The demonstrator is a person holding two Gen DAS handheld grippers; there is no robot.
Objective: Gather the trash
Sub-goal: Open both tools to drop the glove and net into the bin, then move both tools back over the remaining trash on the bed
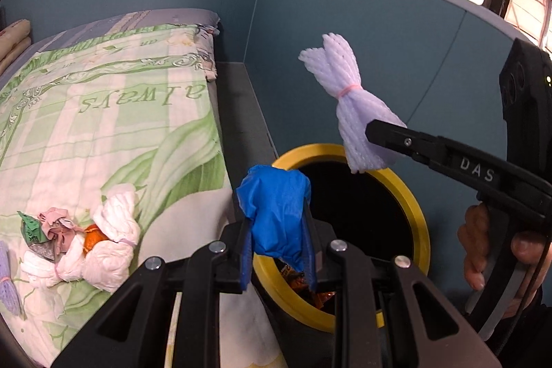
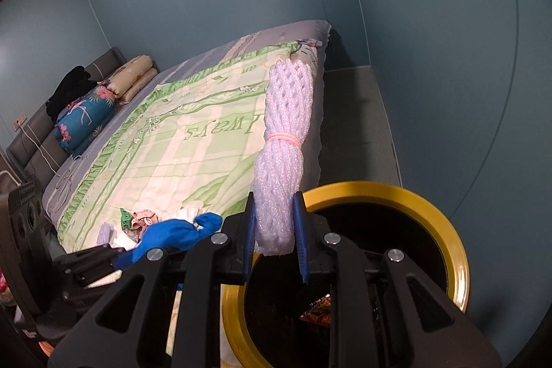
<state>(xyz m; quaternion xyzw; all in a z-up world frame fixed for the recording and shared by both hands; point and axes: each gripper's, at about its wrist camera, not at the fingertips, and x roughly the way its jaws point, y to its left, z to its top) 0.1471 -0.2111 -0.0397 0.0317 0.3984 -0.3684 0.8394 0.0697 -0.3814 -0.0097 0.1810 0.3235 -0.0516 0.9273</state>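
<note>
In the left wrist view, the left gripper is seen at the lower centre of the frame, closed on a crumpled blue glove that is pinched between its blue pads. The glove is held over the near rim of a yellow-rimmed trash bin, inside which wrappers are visible. At the right of the frame, the right gripper is clamped on a lilac foam net bundle tied with a pink band, held above the bin. At the lower left, a pile of trash lies on the green quilt of the bed. In the right wrist view, the right gripper is shown at the lower centre, its pads pressed against both sides of the foam net bundle, which stands upright. The trash bin fills the lower right, and the blue glove is seen at the lower left, with the bed behind it.
</note>
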